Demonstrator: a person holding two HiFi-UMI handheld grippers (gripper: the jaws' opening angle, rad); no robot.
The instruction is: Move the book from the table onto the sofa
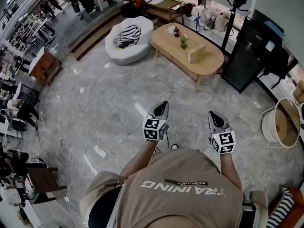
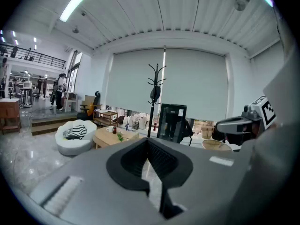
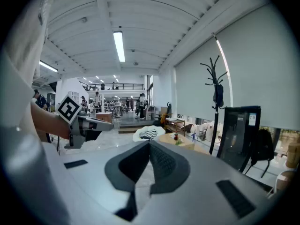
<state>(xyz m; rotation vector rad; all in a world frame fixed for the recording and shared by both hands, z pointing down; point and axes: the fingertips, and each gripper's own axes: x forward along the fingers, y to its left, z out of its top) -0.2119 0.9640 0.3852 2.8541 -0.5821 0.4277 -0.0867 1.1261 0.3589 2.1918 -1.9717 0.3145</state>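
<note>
The book [image 1: 196,52] looks like a beige block standing on the oval wooden table [image 1: 209,63] far ahead. Left of the table sits the white sofa [image 1: 137,49] with a striped cloth [image 1: 127,35] on its seat. Both grippers hover over the marble floor close to the person's chest, well short of the table. My left gripper [image 1: 163,106] is shut and empty, its jaws meeting at the tip [image 2: 148,142]. My right gripper [image 1: 213,115] also has its jaws together with nothing between them [image 3: 150,145]. The table [image 2: 108,136] and sofa [image 2: 75,137] show small in the left gripper view.
A cup [image 1: 170,30], a dark bottle [image 1: 176,31] and a small plant [image 1: 183,42] share the table. A black cabinet [image 1: 250,55] and a coat stand [image 1: 232,18] stand to the right of it. A round white basket [image 1: 280,123] is at right; a cable and power strip [image 1: 100,151] lie on the floor at left.
</note>
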